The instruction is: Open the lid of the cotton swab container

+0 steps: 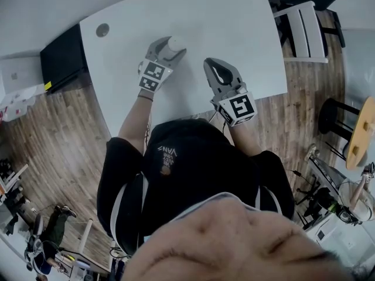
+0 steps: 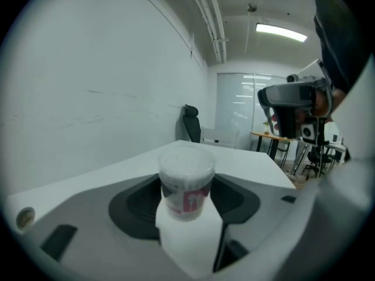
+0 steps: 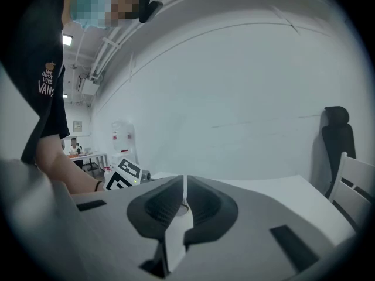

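The left gripper (image 1: 167, 50) hides most of the cotton swab container (image 1: 176, 41) from overhead; in the left gripper view its red label (image 2: 188, 199) is unreadably blurred and its base is hidden.

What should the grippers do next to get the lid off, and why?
Probably open the right gripper and bring it to the lid: its jaws are shut and empty, while the left gripper clamps the cotton swab container.

Cotton swab container (image 2: 186, 183): frosted translucent plastic. Table (image 1: 234, 34): smooth matt white. Floor (image 1: 64, 133): wood planks.
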A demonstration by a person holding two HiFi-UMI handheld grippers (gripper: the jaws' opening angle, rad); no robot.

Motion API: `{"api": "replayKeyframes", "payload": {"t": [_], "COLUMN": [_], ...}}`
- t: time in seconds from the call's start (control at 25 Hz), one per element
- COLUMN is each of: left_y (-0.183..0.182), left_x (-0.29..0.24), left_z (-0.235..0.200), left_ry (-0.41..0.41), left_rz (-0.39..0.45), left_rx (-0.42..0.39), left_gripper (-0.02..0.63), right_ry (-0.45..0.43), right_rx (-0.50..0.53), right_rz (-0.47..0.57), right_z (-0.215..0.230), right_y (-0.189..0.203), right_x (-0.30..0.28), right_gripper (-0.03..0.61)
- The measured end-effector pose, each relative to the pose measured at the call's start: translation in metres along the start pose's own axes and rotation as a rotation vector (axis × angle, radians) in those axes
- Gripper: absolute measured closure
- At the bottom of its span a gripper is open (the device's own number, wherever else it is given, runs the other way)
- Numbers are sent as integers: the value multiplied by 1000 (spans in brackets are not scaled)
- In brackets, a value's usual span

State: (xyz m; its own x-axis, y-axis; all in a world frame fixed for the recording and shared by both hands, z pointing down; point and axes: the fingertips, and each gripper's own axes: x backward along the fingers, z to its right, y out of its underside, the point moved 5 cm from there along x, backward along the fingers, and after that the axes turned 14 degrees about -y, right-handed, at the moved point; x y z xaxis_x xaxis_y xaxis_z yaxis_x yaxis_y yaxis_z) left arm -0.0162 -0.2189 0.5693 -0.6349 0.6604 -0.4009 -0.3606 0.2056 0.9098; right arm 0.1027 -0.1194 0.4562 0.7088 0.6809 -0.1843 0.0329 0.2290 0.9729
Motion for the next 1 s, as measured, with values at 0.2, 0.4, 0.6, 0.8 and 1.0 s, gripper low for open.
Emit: {"api": "replayKeyframes", "payload": {"t": [0.2,0.4,0.6,0.8,1.0], "left_y": [-26,-48,-58,-69,-77], "left_x": [13,29,45,62,77], "left_z": [-7,-9,-8,-5,0], "left_ry": [-25,-12,-11,-10,-20], "left_rz": [37,50,30,14,11], "left_rx": [30,70,68,77,73], "left_gripper": [347,347,347,347,347], "right_ry": [-27,-54,-90,-130,-165], "right_rx": [24,39,62,98,120], "right_rz": [31,56,85,101,110], "right_z": [-1,-6,-14,-21,-30], "right_y": [-15,-26,-41,-54,-61], "right_x": [-1,-6,-9,-10,-11], "right_gripper": [566,566,566,566,566]}}
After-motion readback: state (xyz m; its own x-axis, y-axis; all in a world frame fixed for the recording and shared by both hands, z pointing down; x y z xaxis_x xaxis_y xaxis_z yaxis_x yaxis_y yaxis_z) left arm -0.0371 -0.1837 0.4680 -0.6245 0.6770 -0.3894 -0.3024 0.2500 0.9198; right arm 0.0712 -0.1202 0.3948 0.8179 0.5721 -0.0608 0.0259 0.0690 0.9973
